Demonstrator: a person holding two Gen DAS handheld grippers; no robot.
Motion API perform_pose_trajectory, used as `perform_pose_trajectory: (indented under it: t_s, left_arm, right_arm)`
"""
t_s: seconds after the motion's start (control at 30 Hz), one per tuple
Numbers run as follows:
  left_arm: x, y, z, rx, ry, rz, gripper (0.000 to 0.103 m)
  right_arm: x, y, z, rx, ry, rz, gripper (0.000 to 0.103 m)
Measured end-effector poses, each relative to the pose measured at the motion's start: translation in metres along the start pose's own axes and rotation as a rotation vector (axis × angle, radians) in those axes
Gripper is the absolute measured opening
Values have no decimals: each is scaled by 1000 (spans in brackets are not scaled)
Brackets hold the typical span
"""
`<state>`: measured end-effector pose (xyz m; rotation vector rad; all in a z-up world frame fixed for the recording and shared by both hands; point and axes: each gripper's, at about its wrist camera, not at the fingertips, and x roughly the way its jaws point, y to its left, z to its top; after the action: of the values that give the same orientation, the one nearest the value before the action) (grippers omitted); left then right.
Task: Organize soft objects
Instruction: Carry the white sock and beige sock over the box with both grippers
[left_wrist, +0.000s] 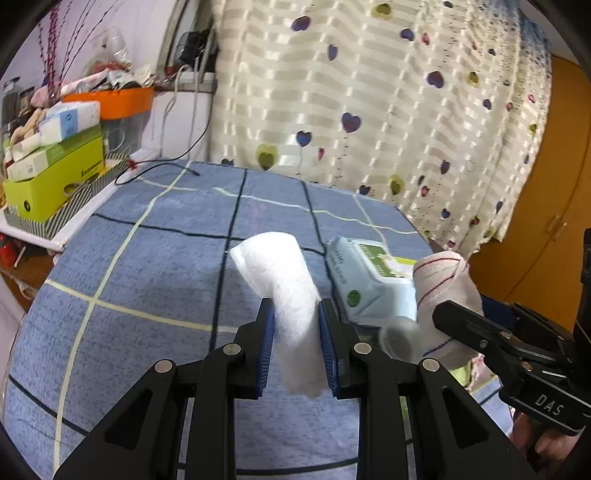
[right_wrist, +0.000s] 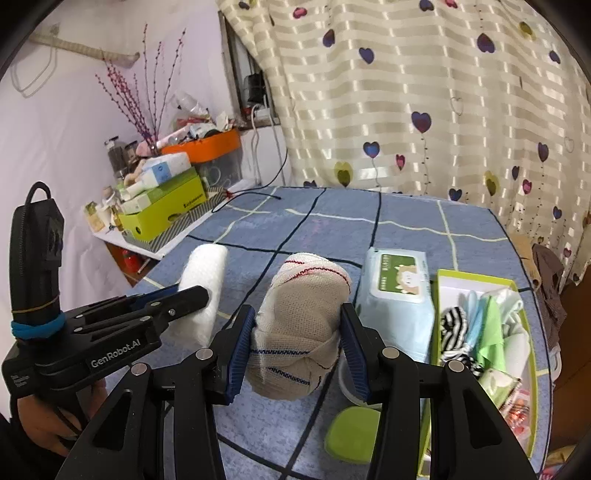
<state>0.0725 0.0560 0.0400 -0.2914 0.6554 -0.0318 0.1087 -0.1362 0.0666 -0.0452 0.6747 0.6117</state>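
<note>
Right wrist view: we judge the main risk is slip. The bandage bundle (right_wrist: 301, 325) is squashy and bulges past the pads; if we tilt or swing toward the green box (right_wrist: 480, 284) just right of the jaws, it could squirm out or snag the wipes pack (right_wrist: 395, 302) lying between. The loose wrap could unwind too.

Right gripper (right_wrist: 299, 343): jaws moderately apart, clamped on the bandage bundle, which is held above the blue cloth (right_wrist: 332, 229).

Left gripper (left_wrist: 295, 347): jaws narrowly apart, pinching the white cotton roll (left_wrist: 284, 288) near its lower end. Most of the roll sticks out ahead of the jaws, so it may droop or pivot.
</note>
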Motion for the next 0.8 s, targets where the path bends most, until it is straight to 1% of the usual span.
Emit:
perform_pose_trajectory:
  t_s: [0.4, 0.8]
  left_arm:
    - [-8, -42, 1, 72, -14, -66, 25]
    - [-1, -73, -1, 115, 2, -122, 25]
  right_arm:
    - [-34, -27, -8, 43, -45, -44, 45]
    - [-49, -55, -19, 90, -55, -80, 45]
